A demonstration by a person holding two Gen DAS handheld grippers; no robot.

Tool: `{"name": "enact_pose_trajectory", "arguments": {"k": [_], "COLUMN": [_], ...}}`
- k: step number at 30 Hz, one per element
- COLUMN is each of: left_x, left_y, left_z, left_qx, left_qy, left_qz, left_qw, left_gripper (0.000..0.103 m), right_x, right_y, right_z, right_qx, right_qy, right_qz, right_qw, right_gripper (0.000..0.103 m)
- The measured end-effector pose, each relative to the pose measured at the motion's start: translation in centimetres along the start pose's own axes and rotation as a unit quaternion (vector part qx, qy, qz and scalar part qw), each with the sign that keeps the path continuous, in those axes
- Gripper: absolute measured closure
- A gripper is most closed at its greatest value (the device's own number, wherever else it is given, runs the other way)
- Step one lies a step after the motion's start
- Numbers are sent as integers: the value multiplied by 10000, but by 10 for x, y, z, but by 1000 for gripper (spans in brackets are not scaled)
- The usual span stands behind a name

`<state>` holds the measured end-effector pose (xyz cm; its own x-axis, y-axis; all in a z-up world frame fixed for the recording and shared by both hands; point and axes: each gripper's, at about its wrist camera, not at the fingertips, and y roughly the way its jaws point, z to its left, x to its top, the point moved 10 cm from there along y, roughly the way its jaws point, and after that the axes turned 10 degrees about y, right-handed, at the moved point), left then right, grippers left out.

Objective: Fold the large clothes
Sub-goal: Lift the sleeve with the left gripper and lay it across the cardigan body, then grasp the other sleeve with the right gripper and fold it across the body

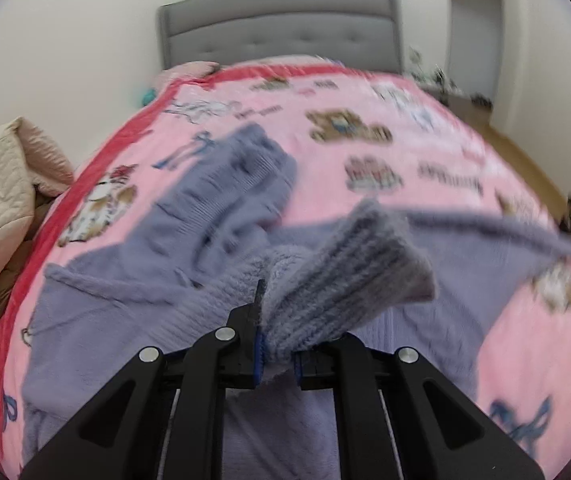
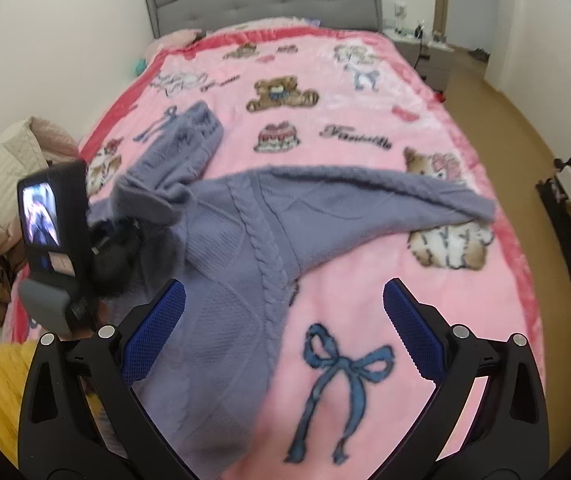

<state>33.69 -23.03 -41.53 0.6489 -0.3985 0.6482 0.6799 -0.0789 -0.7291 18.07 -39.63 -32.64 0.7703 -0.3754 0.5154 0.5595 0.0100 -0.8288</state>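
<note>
At twelve o'clock off my left gripper (image 1: 276, 354), clamped on the cable-knit sweater's (image 2: 245, 236) cuff (image 1: 349, 276), soft knit droops, probably stretchy; right gripper (image 2: 284, 328) gapes empty.

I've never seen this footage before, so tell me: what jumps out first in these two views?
A lavender cable-knit sweater sprawls across the middle of a pink fleece blanket printed with teddy bears and bows, which covers the bed. The left tool is clamped on a ribbed edge of the sweater, while the right tool hangs open above the blanket's near end.
</note>
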Motion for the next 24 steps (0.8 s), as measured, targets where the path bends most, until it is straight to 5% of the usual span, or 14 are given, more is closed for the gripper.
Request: {"name": "enact_pose_trajectory", "arguments": {"k": [4, 8, 10, 11, 12, 16, 20, 24], "left_x": [-33, -68, -76, -79, -83, -99, -135, -165], "left_y": [20, 29, 20, 14, 4, -31, -27, -11], "left_z": [-25, -37, -32, -30, -23, 35, 127, 189], "left_qx": [-130, -485, -642, -743, -916, -1056, -564, -719], "left_qy": [493, 716, 868, 944, 1068, 1337, 1477, 1332], "left_qz": [194, 309, 173, 153, 89, -184, 344, 855], "left_qw": [9985, 9958, 9940, 9926, 9900, 9852, 9868, 9848], "left_gripper": [88, 69, 48, 29, 24, 24, 24, 22], "right_x": [-8, -11, -10, -10, -9, -12, -14, -11], "right_y": [40, 64, 71, 74, 77, 100, 135, 173], "right_z": [8, 17, 19, 22, 23, 52, 77, 108], "right_qx": [213, 354, 458, 564, 637, 1403, 1547, 1647], "right_qy": [-274, -346, -266, -188, -128, 109, -32, -640], "right_qz": [111, 229, 320, 385, 432, 1071, 1405, 1681], "right_qw": [9993, 9985, 9981, 9975, 9970, 9842, 9779, 9698], "right_gripper": [8, 8, 8, 8, 8, 12, 12, 19]}}
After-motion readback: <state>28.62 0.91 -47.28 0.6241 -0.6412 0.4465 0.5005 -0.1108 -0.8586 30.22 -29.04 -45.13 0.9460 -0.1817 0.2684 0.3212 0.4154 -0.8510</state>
